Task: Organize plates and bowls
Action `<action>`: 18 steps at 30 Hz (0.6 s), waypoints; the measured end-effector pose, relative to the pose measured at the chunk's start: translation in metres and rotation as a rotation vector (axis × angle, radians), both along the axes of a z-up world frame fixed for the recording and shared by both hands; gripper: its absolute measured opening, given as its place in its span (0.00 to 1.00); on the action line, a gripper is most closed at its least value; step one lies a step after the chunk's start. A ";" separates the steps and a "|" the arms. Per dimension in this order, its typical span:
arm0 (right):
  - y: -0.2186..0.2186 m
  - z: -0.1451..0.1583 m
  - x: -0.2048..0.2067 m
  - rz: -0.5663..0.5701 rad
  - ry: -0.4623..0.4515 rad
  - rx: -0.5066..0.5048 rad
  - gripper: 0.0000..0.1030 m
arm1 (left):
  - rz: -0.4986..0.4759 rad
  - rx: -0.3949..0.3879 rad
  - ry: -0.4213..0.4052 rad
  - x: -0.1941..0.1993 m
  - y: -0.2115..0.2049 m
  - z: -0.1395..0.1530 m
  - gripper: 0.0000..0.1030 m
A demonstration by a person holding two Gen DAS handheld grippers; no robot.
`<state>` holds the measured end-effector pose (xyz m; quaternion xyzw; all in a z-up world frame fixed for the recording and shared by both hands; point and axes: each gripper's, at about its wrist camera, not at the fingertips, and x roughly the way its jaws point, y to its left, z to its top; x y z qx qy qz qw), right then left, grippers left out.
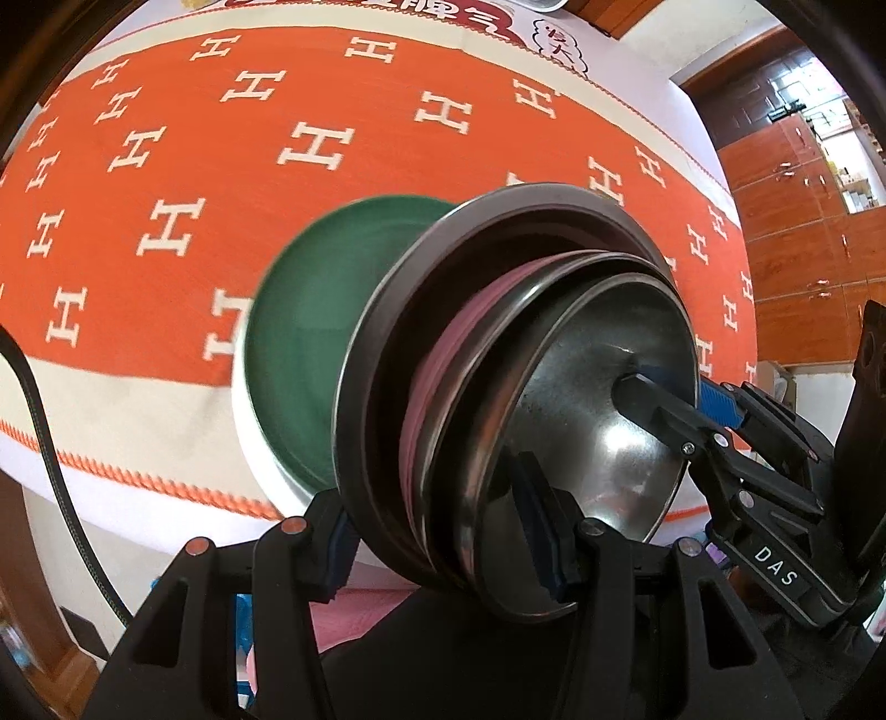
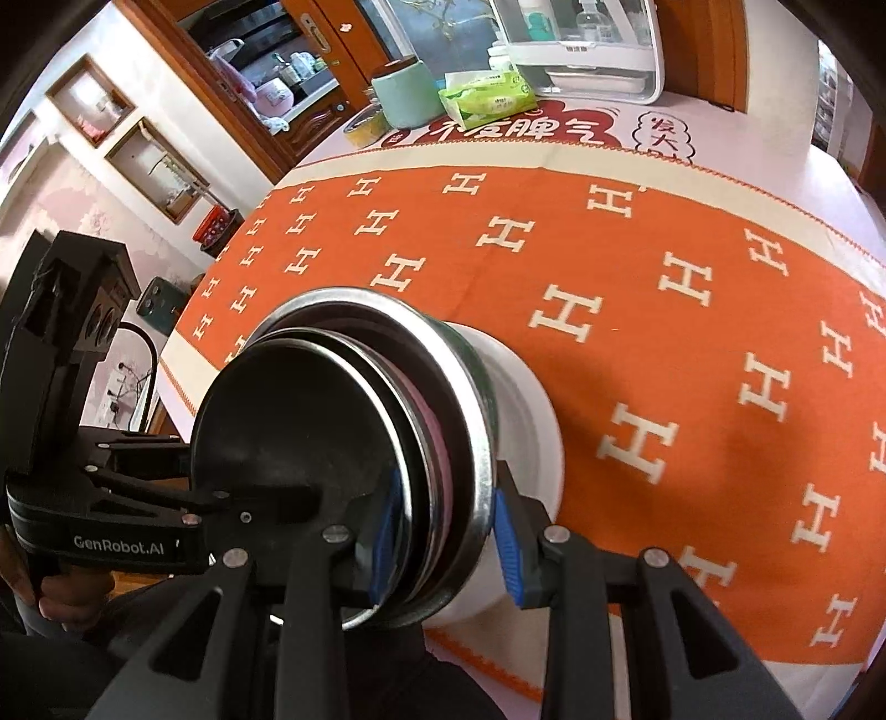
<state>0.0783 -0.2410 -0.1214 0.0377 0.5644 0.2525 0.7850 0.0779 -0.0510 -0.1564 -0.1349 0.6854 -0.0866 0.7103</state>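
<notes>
A nested stack of bowls is held tilted on its side above the table: a large steel bowl point(image 1: 387, 343), a pink bowl point(image 1: 437, 354) and smaller steel bowls point(image 1: 598, 421) inside. Behind it lies a green plate with a white rim point(image 1: 299, 332). My left gripper point(image 1: 437, 548) is shut on the stack's rims. My right gripper point(image 2: 446, 537) is shut on the rims from the other side; it shows in the left wrist view point(image 1: 664, 399). The stack point(image 2: 354, 421) and the white plate rim point(image 2: 526, 421) show in the right wrist view.
An orange cloth with white H shapes point(image 2: 637, 288) covers the table. At the far edge stand a green canister point(image 2: 401, 94), a tissue pack point(image 2: 487, 94) and a white appliance point(image 2: 587, 50). Wooden cabinets point(image 1: 797, 210) stand beyond the table.
</notes>
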 end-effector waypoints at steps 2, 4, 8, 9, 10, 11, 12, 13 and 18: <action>0.007 -0.003 0.002 -0.016 0.007 0.000 0.31 | -0.018 0.000 0.006 0.006 0.008 -0.004 0.48; 0.014 -0.007 0.005 -0.038 0.020 0.000 0.31 | -0.037 0.001 0.013 0.012 0.015 -0.009 0.48; 0.025 -0.015 0.007 -0.093 0.041 -0.001 0.32 | -0.084 -0.005 0.033 0.024 0.026 -0.019 0.48; 0.027 -0.016 0.006 -0.113 0.044 -0.001 0.32 | -0.099 -0.007 0.037 0.027 0.028 -0.021 0.48; 0.028 -0.018 0.006 -0.128 0.045 -0.002 0.32 | -0.113 -0.008 0.040 0.030 0.030 -0.023 0.48; 0.031 -0.020 0.005 -0.153 0.048 -0.005 0.32 | -0.130 -0.009 0.043 0.034 0.032 -0.025 0.48; 0.032 -0.021 0.005 -0.168 0.050 -0.008 0.32 | -0.148 -0.009 0.046 0.037 0.033 -0.027 0.48; 0.033 -0.022 0.005 -0.185 0.052 -0.010 0.32 | -0.165 -0.009 0.049 0.040 0.034 -0.029 0.48; 0.035 -0.032 0.001 -0.297 0.066 -0.006 0.33 | -0.272 -0.004 0.046 0.049 0.033 -0.037 0.48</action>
